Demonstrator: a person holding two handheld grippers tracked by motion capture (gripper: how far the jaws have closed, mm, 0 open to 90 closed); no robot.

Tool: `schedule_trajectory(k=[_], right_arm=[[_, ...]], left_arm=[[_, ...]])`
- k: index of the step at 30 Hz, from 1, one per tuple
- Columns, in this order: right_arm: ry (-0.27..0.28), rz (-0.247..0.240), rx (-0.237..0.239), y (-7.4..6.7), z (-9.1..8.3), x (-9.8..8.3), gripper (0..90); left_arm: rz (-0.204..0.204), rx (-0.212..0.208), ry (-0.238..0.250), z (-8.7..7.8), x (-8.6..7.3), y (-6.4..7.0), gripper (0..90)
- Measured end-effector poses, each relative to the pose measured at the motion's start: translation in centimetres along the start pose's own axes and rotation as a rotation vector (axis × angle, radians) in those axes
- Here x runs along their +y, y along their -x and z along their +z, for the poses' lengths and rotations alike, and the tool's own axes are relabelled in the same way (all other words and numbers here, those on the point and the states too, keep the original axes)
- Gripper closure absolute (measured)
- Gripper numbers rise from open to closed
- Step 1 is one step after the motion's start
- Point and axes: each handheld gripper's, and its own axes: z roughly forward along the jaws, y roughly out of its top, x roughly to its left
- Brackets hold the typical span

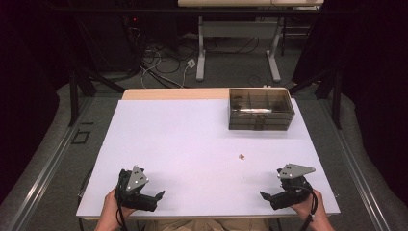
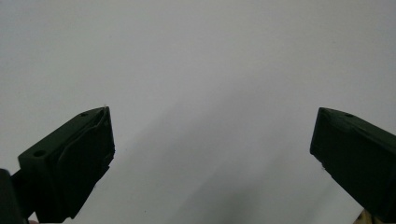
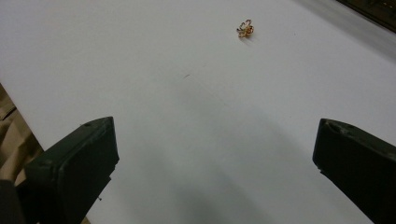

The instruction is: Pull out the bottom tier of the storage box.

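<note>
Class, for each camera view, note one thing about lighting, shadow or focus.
High view: the white table is brightly lit, the surroundings dark. Left gripper view: soft grey shadows streak the sheet between the open left gripper. Right gripper view: the small gold trinket looks sharp, while the right gripper is slightly soft.

We note a white counter (image 1: 183, 139), its wooden back edge showing. Directly on it: a dark, clear compartment box (image 1: 260, 109) at the far right, and a small gold trinket (image 1: 241, 156) lying apart, nearer the front right.
</note>
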Motion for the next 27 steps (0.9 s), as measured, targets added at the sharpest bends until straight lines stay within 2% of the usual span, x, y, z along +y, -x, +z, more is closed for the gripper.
schedule_trajectory(k=[11, 15, 16, 19, 21, 25, 27], right_arm=[[-0.041, 0.026, -0.012, 1.5, 1.0, 0.8, 0.0], [-0.029, 0.029, -0.018, 1.9, 1.5, 1.0, 0.0], [-0.042, 0.03, -0.025, 2.2, 1.6, 1.2, 0.0], [-0.016, 0.032, -0.025, 2.5, 2.1, 1.4, 0.0], [-0.048, 0.03, -0.024, 2.7, 2.1, 1.7, 0.0], [-0.066, 0.04, -0.025, 3.1, 2.5, 1.9, 0.0], [-0.058, 0.042, -0.027, 3.3, 2.8, 2.0, 0.0]], left_arm=[[0.002, 0.014, 0.006, 0.2, 0.0, 0.0, 0.0], [0.003, 0.014, 0.003, 0.2, 0.0, 0.0, 0.0], [0.003, 0.013, 0.004, 0.2, 0.0, 0.0, 0.0], [0.003, 0.012, 0.002, 0.2, 0.0, 0.0, 0.0], [0.001, 0.013, 0.002, 0.2, 0.0, 0.0, 0.0], [-0.001, 0.011, -0.001, 0.3, 0.0, 0.0, 0.0], [-0.003, 0.009, -0.003, 0.3, 0.0, 0.0, 0.0]])
